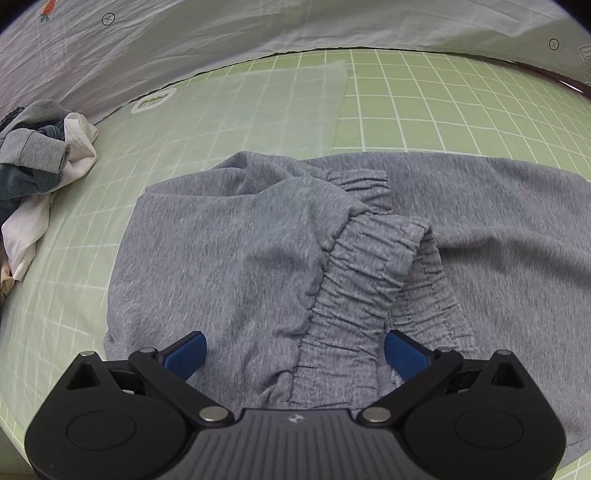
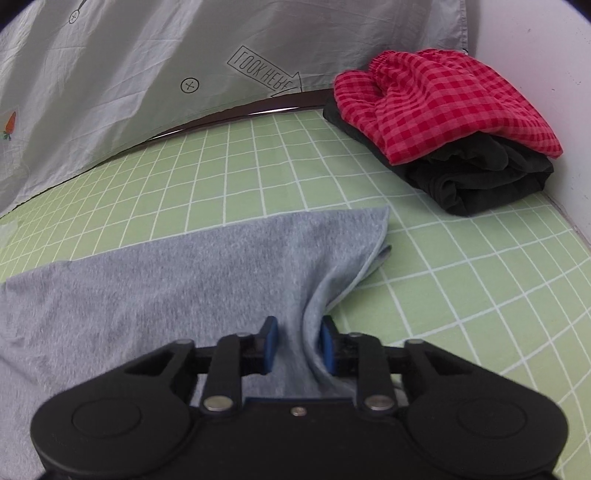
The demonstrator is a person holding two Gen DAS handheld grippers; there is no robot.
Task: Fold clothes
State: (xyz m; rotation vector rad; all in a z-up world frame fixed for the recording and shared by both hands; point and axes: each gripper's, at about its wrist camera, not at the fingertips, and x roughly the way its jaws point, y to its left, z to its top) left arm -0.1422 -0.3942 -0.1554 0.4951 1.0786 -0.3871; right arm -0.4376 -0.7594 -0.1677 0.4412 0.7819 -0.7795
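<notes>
L gripper (image 1: 293, 354): spread wide, waistband (image 1: 354, 273) just ahead, ungrasped.
R gripper (image 2: 297, 345): clenched on grey pants (image 2: 155, 280) hem.
Risk: thin pinch, hem could slip w/ pull.

Your left gripper (image 1: 294, 354), black frame with blue finger pads (image 1: 186, 352), stands wide open at the bottom of the view, its jaws spread to either side of the gathered elastic waistband (image 1: 354, 273). Directly ahead of your fingers lies the heather-grey knit pair of shorts (image 1: 221, 258), rumpled, its waistband twisted and running away from you toward the right. Under it you have the light green bedsheet with white grid lines (image 1: 424, 96). Far ahead and to your left sits a loose heap of grey, dark blue and white garments (image 1: 40, 166). Beyond everything hangs a pale grey printed sheet (image 1: 258, 26).
</notes>
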